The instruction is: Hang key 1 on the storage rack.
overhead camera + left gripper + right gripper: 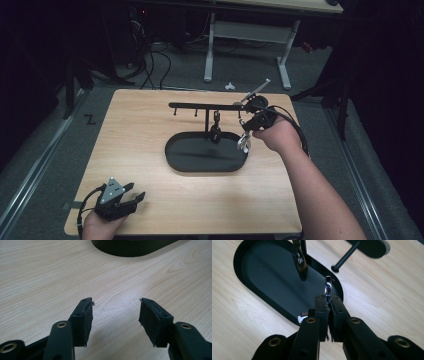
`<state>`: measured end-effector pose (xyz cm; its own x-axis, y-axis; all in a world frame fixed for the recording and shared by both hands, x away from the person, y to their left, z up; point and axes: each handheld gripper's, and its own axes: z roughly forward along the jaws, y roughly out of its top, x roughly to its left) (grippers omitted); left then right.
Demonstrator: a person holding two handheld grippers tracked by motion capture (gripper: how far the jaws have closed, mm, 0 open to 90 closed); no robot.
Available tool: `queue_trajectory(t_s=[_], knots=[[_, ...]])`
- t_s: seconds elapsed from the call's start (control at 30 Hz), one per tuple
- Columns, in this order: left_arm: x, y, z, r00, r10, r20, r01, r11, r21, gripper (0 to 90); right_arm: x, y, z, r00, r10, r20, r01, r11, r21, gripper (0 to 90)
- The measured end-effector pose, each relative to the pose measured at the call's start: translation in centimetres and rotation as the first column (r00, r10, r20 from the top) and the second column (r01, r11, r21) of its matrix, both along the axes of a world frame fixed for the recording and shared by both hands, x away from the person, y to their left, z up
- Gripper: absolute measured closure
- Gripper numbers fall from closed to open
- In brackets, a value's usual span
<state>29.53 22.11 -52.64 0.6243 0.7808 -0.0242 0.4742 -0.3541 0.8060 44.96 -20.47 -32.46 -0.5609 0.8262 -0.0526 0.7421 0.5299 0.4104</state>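
- I am looking down on the wooden counter (150, 150), which is carrying a black oval tray (190, 159) near its middle; I am taking that tray as my landmark.
- A black rack (205, 106) is standing up from the tray's far side, its crossbar running above the tray with short pegs hanging under it.
- A dark clip (216, 131) is hanging from the crossbar, dangling over the tray's right half.
- My right tool (245, 134) is hovering at the tray's right end, pinching a shiny metal clip (328, 287) between closed pads; the clip is sticking up past the tips, just over the tray's rim.
- My left tool (115, 313) is resting well short of the tray, at the counter's near left corner, with its pads (86, 322) spread wide and gripping nothing.
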Motion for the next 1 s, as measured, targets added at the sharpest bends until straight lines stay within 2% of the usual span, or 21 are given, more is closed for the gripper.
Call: queue_trajectory(t_s=[0.4, 0.53, 0.57, 0.63, 0.8, 0.87, 1.0], knots=[[-0.1, 0.2, 0.0, 1.0000, 0.004, -0.004, -0.004, 1.0000, -0.001, 44.7, 1.4, 0.6, -0.1, 0.9998, -0.017, -0.005, 0.018, 0.9995, 0.027, 86.0], [-0.1, 0.2, 0.0, 1.0000, 0.002, -0.007, -0.002, 1.0000, -0.001, 44.8, 1.8, 0.0, -0.4, 0.9995, -0.031, 0.003, 0.031, 0.9990, 0.032, 85.8], [-0.1, 0.2, 0.0, 1.0000, 0.003, -0.006, -0.003, 1.0000, -0.001, 44.8, 1.9, -0.1, -0.5, 0.9994, -0.036, 0.003, 0.035, 0.9979, 0.054, 85.7], [-0.1, 0.3, 0.0, 1.0000, 0.005, -0.007, -0.005, 1.0000, 0.000, 44.8, 2.0, -0.3, -0.6, 0.9993, -0.036, 0.006, 0.036, 0.9977, 0.057, 85.3], [-0.1, 0.2, -0.1, 1.0000, 0.002, -0.008, -0.002, 1.0000, 0.001, 44.8, 2.3, -0.3, -0.8, 0.9990, -0.038, 0.025, 0.037, 0.9983, 0.045, 82.3], [-0.1, 0.2, -0.1, 1.0000, 0.002, -0.010, -0.001, 1.0000, 0.002, 44.7, 2.4, -0.3, -1.0, 0.9976, -0.054, 0.042, 0.053, 0.9983, 0.023, 80.4], [-0.1, 0.2, -0.1, 1.0000, 0.000, -0.008, 0.000, 1.0000, 0.001, 45.0, 2.5, -0.7, -1.6, 0.9947, -0.083, 0.060, 0.082, 0.9963, 0.024, 79.9]])
